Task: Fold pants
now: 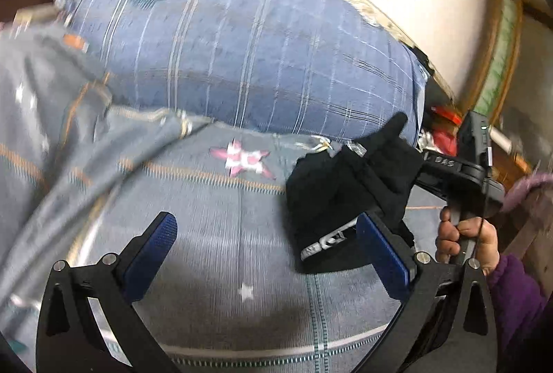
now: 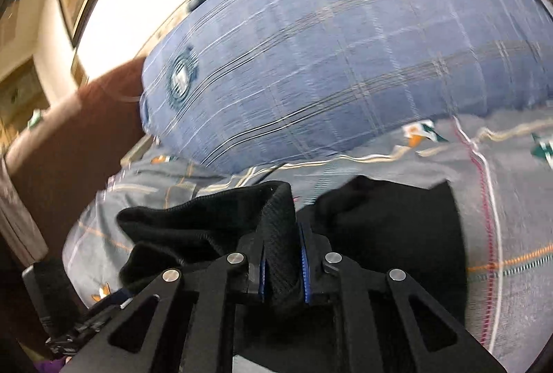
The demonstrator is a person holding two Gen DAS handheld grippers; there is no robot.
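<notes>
on a bed (image 1: 214, 269) spread with a grey patterned sheet, the right gripper (image 2: 283, 264) is clamped on a fold of black pants (image 2: 276, 235), the ribbed cloth pinched tight between its blue pads (image 2: 304, 269). in the right wrist view the rest of the pants lies bunched just beyond the jaws, part to the left and part to the right, resting on the sheet. in the left wrist view the same pants (image 1: 345, 186) hang in a dark bundle from the right gripper (image 1: 420, 164) at the right of the scene, a band with pale lettering showing at their near edge; a hand (image 1: 466, 238) in a purple sleeve grips the tool's handle. the left gripper (image 1: 266, 252) stands wide, nothing between its blue pads (image 1: 152, 255), its right finger just beside the bundle; whether it touches cannot be told. a big blue plaid pillow (image 1: 242, 45) lies at the far side of the bed. no containers can be made out.
</notes>
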